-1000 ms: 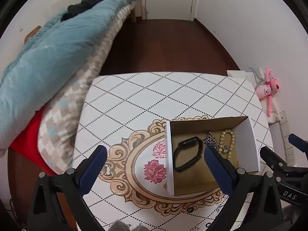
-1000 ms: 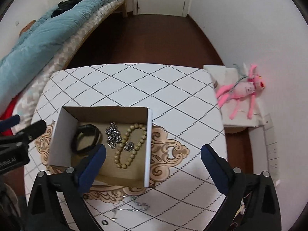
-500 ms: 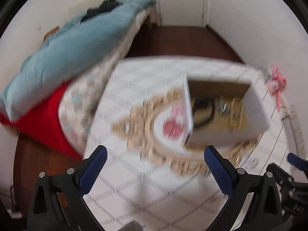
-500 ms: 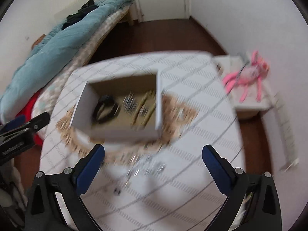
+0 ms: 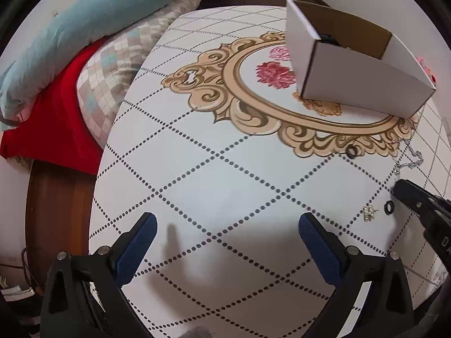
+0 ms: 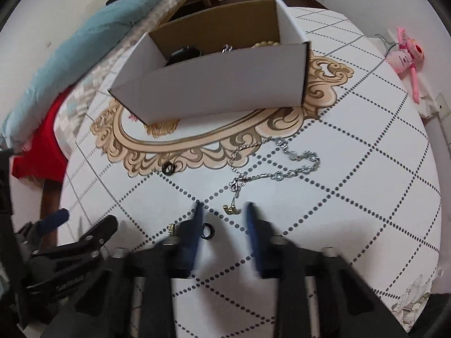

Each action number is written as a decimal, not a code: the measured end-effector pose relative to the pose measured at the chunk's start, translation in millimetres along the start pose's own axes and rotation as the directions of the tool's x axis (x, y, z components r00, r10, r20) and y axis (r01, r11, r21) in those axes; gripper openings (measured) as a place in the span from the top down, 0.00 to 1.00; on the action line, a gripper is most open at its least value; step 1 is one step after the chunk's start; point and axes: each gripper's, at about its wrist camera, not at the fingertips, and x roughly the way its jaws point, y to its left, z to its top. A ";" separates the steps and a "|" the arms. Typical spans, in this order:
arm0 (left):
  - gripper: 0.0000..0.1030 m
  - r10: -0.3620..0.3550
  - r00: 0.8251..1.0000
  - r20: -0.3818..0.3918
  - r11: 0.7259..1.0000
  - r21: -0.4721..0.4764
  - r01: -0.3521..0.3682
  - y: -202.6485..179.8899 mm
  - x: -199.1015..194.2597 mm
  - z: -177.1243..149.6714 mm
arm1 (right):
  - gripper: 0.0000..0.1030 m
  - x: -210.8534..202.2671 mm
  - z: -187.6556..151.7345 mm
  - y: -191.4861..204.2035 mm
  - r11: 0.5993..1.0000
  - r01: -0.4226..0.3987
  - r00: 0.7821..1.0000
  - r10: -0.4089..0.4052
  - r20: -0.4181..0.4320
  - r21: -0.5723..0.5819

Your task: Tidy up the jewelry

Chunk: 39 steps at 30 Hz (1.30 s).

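A white cardboard box (image 6: 214, 84) stands on the patterned table (image 6: 352, 197) with a black band, a silver piece and beads inside; it also shows in the left wrist view (image 5: 363, 84). In front of it lie a silver chain (image 6: 276, 166), a gold earring (image 6: 231, 210), a second gold earring (image 6: 170, 228) and two black rings (image 6: 168, 168) (image 6: 208, 231). My right gripper (image 6: 224, 211) is low over the table, partly open, its jaws either side of the gold earring. My left gripper (image 5: 225, 231) is open and empty over bare table.
A bed with a blue duvet (image 5: 93, 19), checked blanket and red sheet runs along the table's left side. A pink plush toy (image 6: 406, 56) lies on a low shelf to the right. The table's near edge is close below both grippers.
Both grippers have dropped from above the box to low over the table's near part. The right gripper's jaws have narrowed from wide open to around the gold earring.
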 end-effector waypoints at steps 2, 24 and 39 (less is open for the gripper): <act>0.00 -0.015 1.000 0.019 1.000 0.012 0.014 -6.4 -5.3 0.7 | 0.92 -4.1 -0.1 0.3 1.000 0.008 1.000 -0.008 0.024 -0.002; 0.87 -0.215 0.976 0.040 0.954 0.221 0.202 -101.0 -18.6 -2.7 | 0.98 -57.3 -9.4 -63.9 0.989 0.021 0.994 -0.036 0.102 0.148; 0.95 -0.321 0.945 0.059 0.937 0.162 0.309 -74.1 -52.3 16.2 | 0.98 -86.1 3.2 -59.7 0.988 -0.041 0.987 0.017 0.160 0.147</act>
